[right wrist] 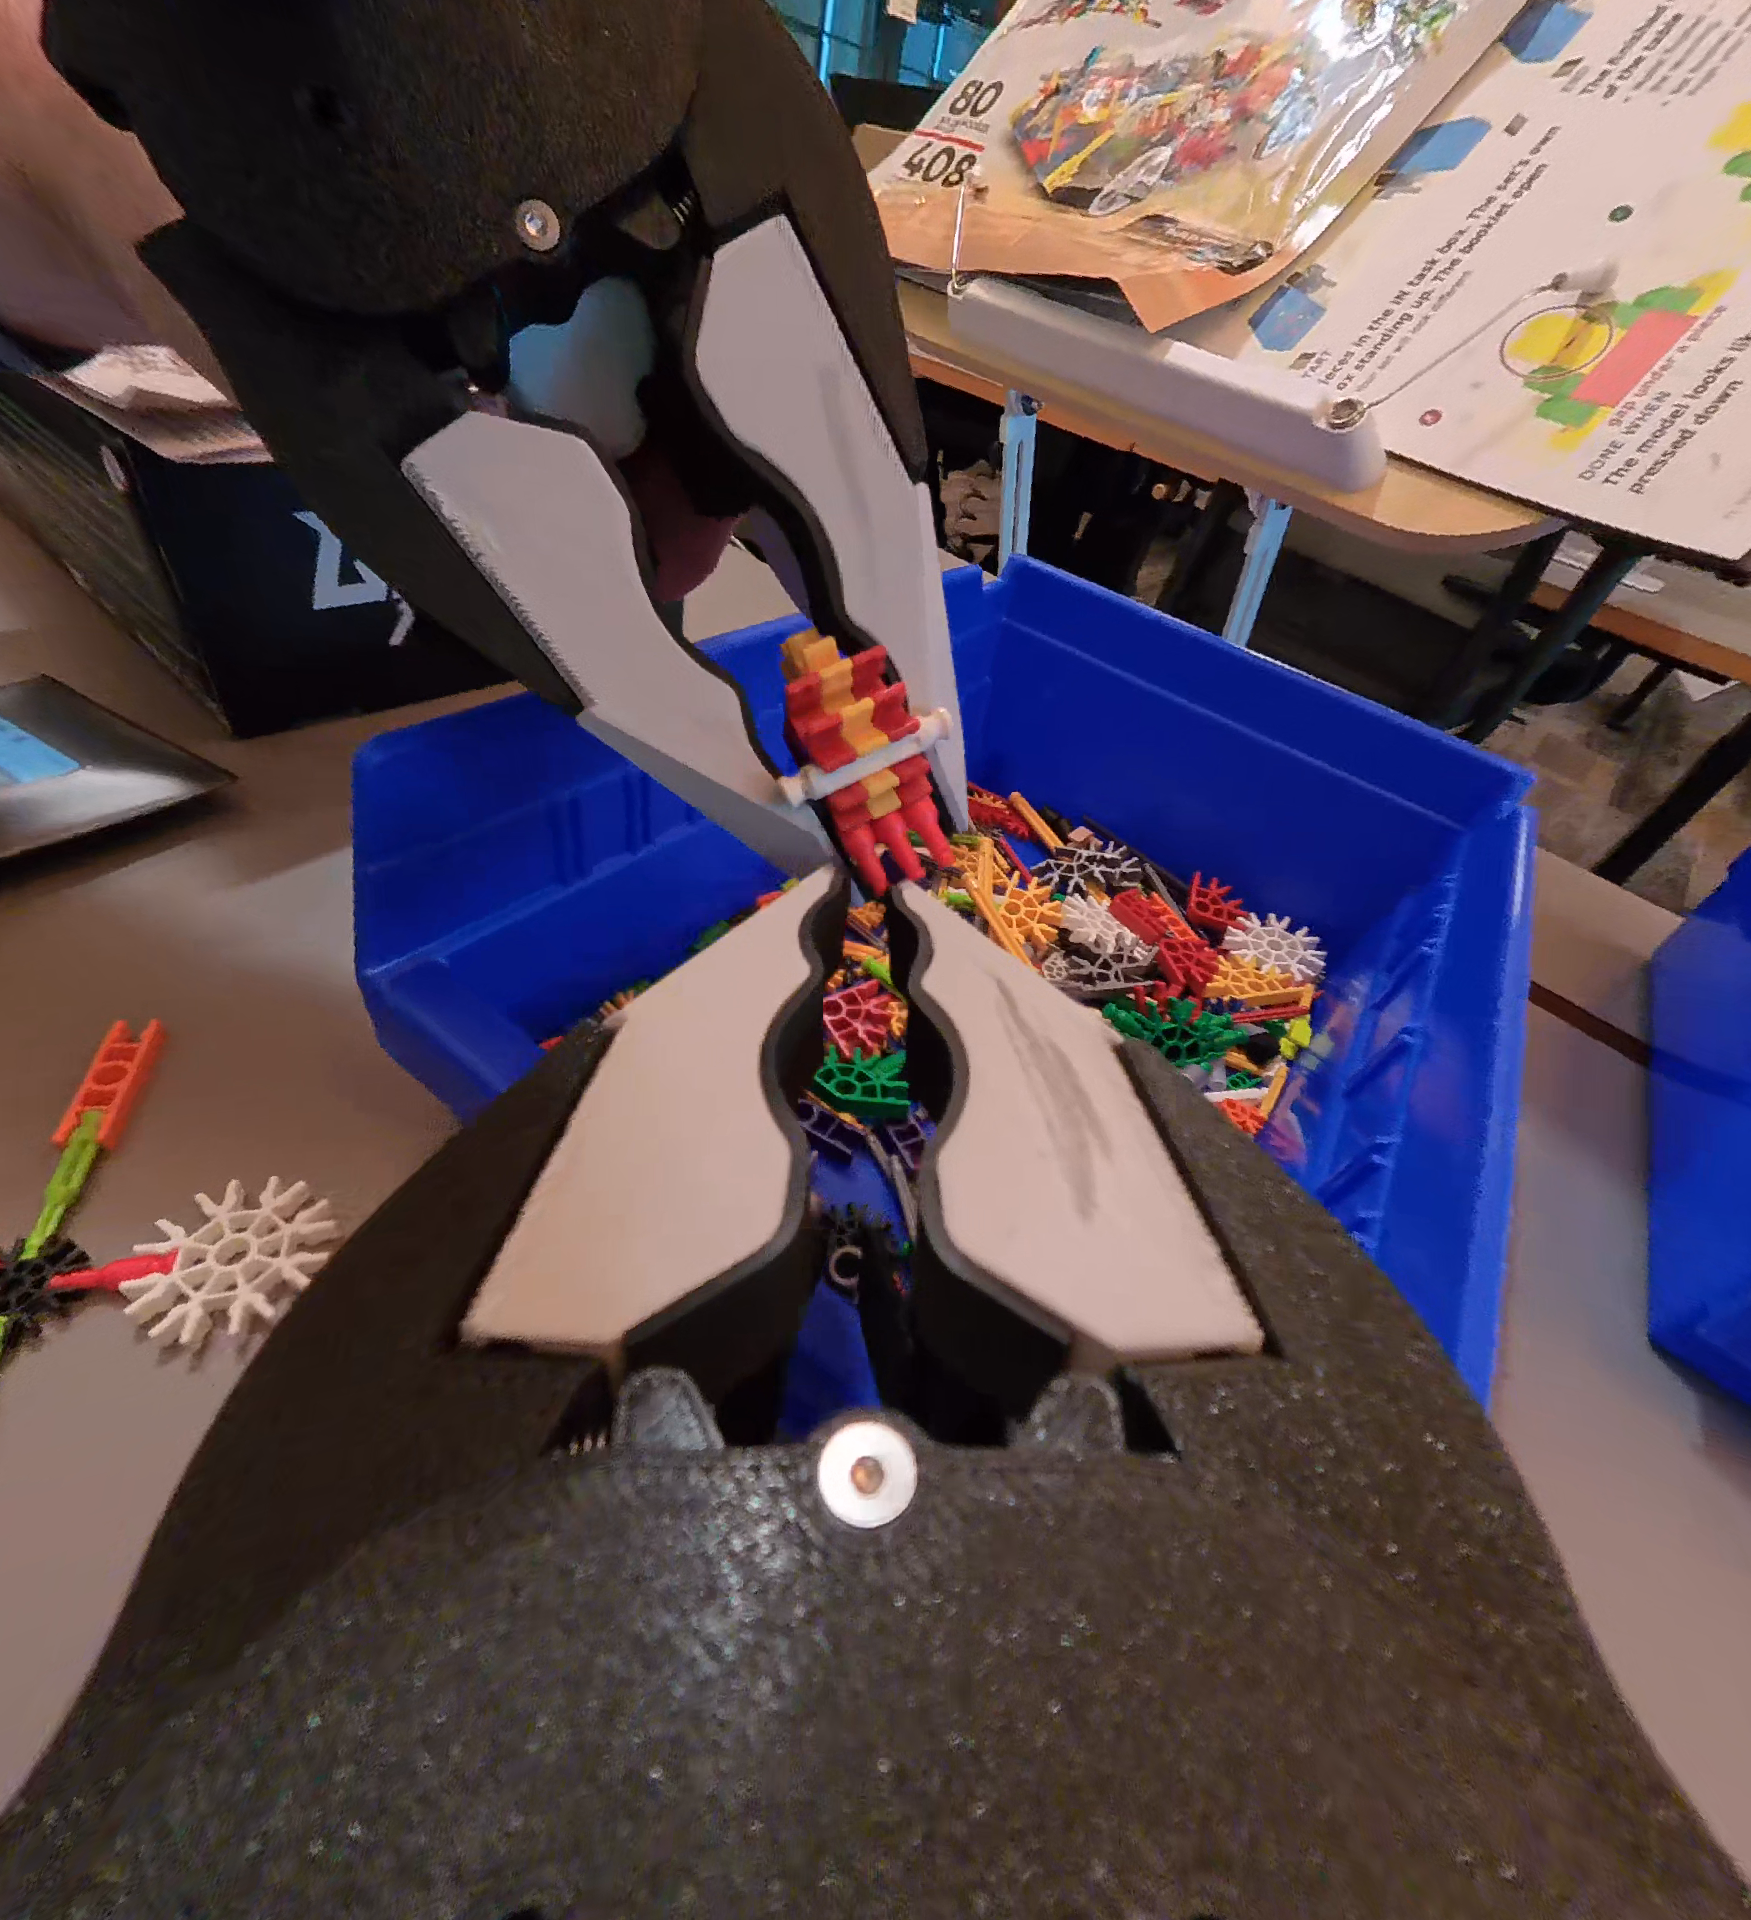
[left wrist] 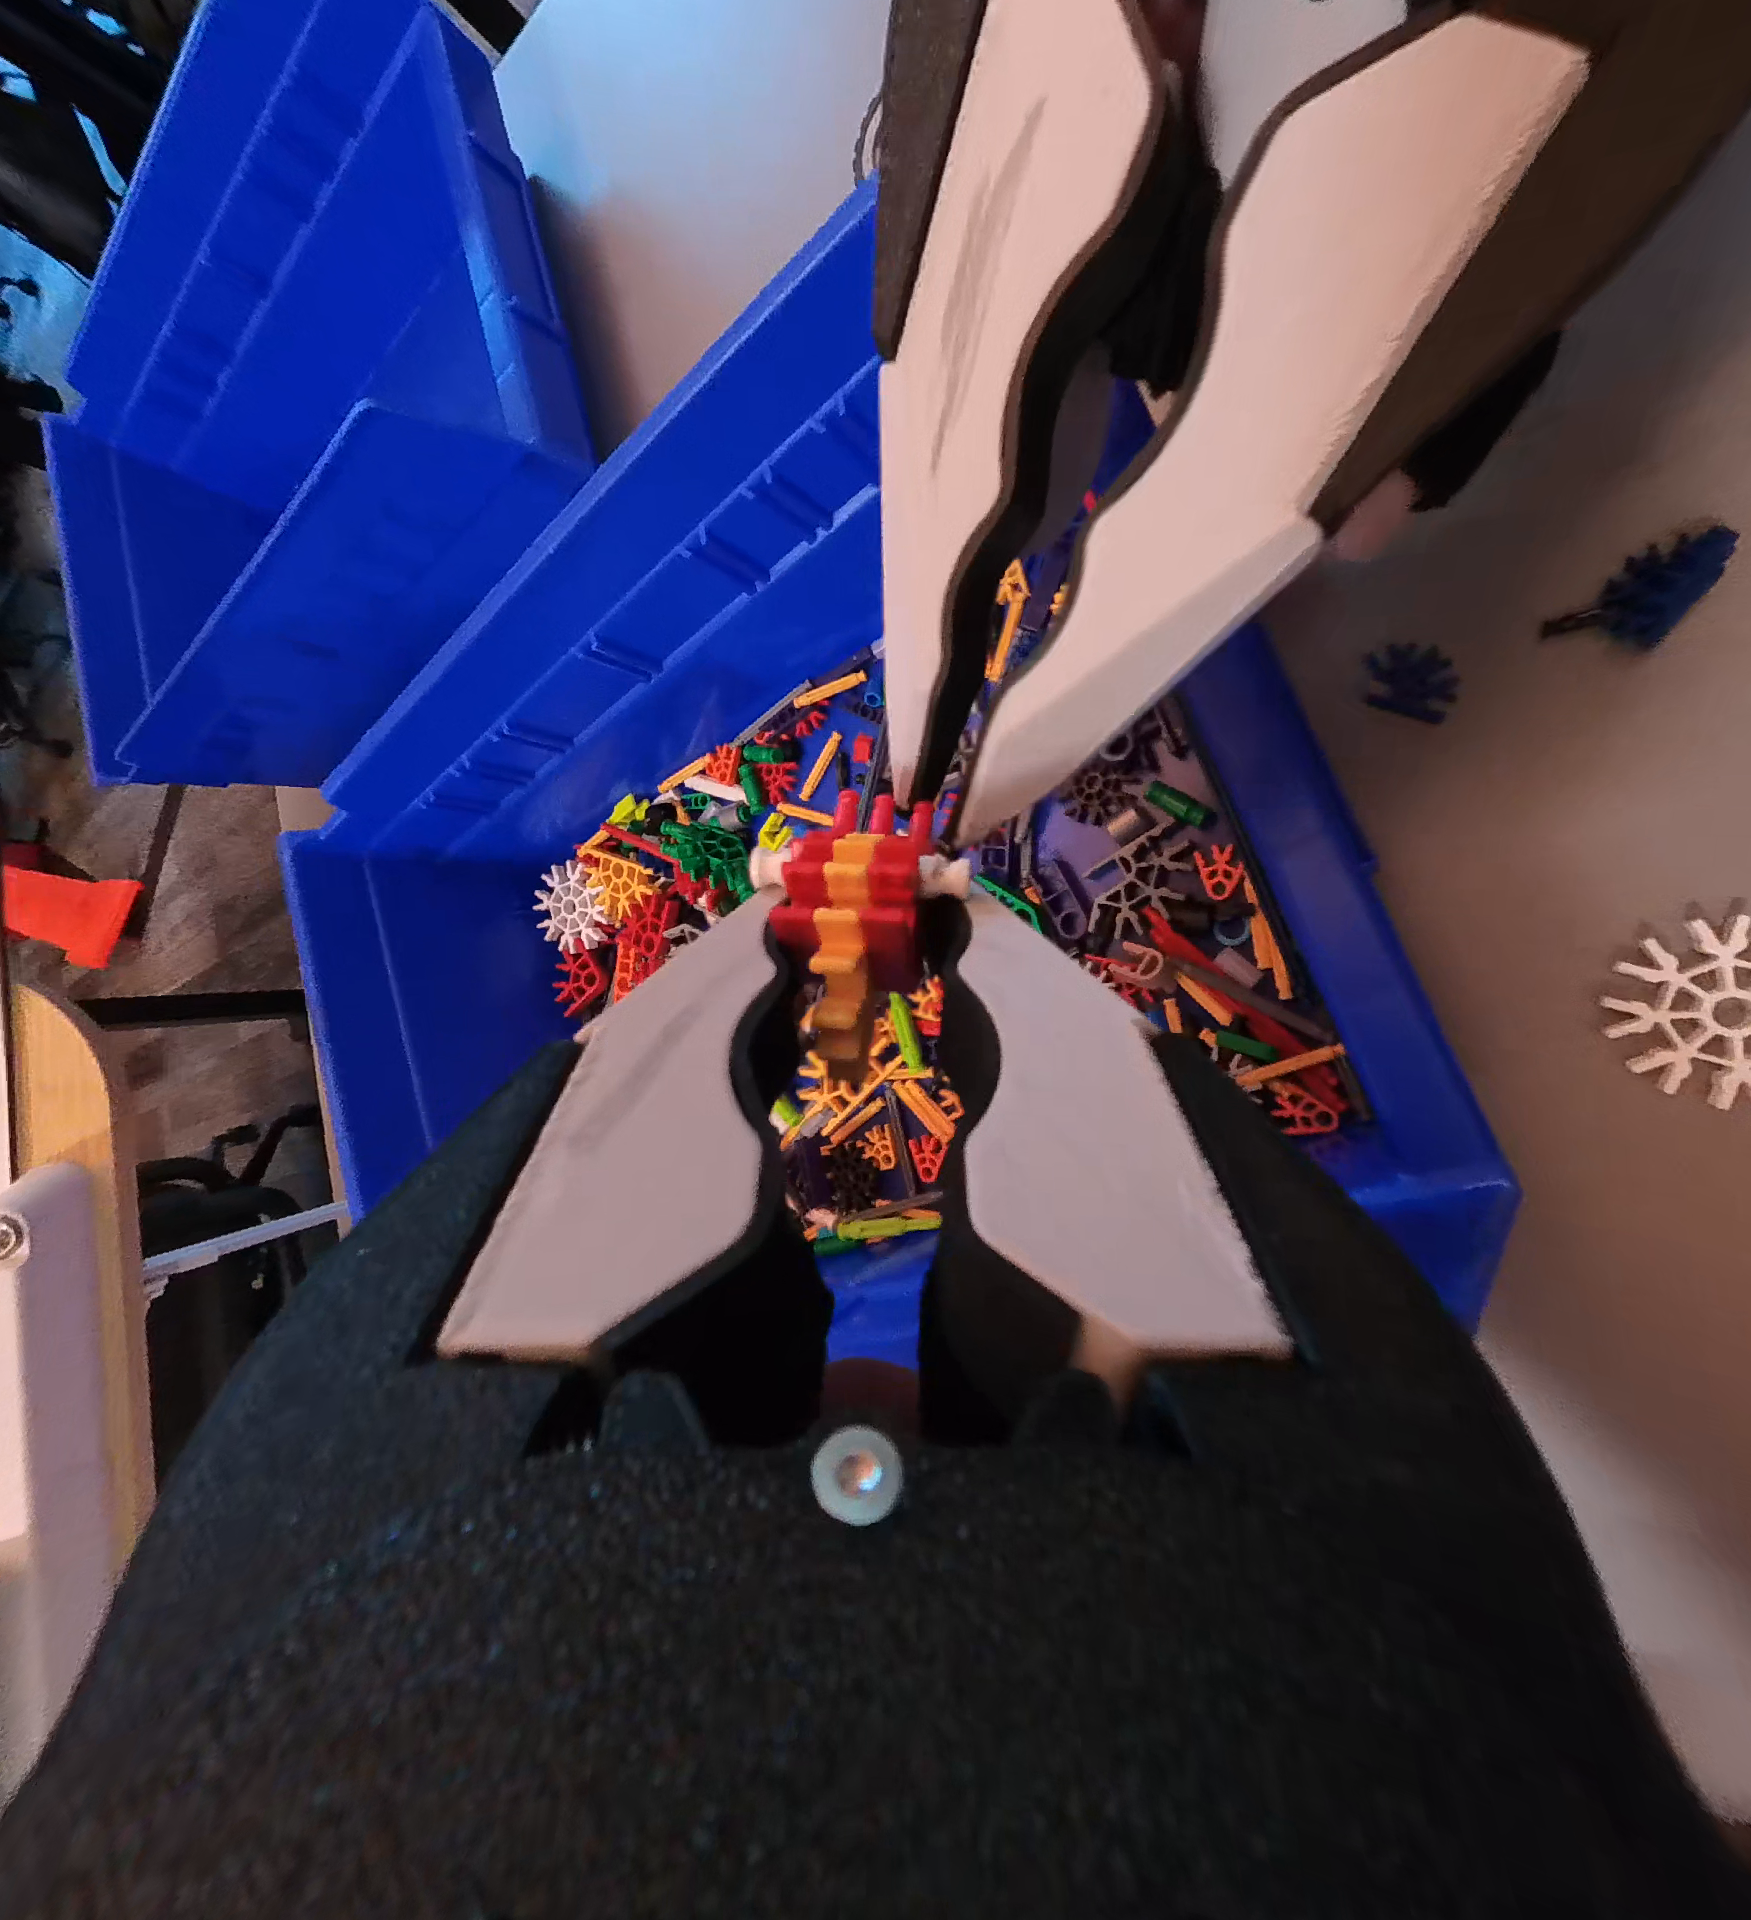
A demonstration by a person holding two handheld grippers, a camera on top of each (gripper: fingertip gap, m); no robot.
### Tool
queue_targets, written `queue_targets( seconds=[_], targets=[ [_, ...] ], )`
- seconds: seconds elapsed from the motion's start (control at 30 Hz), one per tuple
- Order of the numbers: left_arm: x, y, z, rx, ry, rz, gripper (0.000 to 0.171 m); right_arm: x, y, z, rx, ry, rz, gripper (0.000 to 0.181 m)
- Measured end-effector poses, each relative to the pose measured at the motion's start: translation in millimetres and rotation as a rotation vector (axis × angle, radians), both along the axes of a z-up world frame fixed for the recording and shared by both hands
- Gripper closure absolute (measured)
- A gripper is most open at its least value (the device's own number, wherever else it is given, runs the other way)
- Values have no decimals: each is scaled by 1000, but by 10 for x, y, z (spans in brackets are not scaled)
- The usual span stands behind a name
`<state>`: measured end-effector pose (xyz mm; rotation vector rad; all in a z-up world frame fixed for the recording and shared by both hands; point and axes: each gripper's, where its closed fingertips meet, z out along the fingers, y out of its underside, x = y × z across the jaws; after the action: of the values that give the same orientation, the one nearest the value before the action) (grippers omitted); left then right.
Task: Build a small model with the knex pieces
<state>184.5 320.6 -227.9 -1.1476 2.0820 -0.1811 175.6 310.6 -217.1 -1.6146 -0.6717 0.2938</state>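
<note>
My left gripper (left wrist: 855, 914) is shut on a stack of red and orange connectors (left wrist: 850, 883) with a white rod through it, held above a blue bin (left wrist: 1370, 935) full of mixed coloured construction pieces. My right gripper (left wrist: 938, 816) comes in from above, its tips at the stack's red prongs. In the right wrist view my right gripper (right wrist: 871, 888) is nearly shut on what looks like a thin dark rod (right wrist: 890, 1309) lying along its fingers, its front end against the stack (right wrist: 850, 727). The left gripper (right wrist: 886, 831) reaches in from the upper left over the bin (right wrist: 1214, 707).
Empty blue bins (left wrist: 331, 416) stand beyond the full one, and another (right wrist: 1744, 1091) to its right. On the table lie a white snowflake connector (right wrist: 227, 1262), a black hub with green and red rods (right wrist: 9, 1294) and blue connectors (left wrist: 1411, 681). An instruction board (right wrist: 1577, 260) and a dark box (right wrist: 175, 499) stand behind. The grippers are tip to tip, or close to it.
</note>
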Motion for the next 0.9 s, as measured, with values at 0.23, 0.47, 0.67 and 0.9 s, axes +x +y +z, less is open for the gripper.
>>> queue_targets(
  seconds=[0.23, 0.47, 0.67, 0.9],
  targets=[
    [-36, 10, -87, -4, 17, -29, 154, -27, 31, -84, -5, -62, -7, 181],
    [-23, -49, -77, -61, -9, -68, 155, -56, 26, -94, -6, -46, 20, 181],
    [-41, -97, -15, -156, -52, -80, 155, -66, -9, -16, 16, 10, 52, 181],
    [-38, -139, 41, -252, -101, -96, 155, -65, -37, 50, 25, 64, 81, 181]
  ],
)
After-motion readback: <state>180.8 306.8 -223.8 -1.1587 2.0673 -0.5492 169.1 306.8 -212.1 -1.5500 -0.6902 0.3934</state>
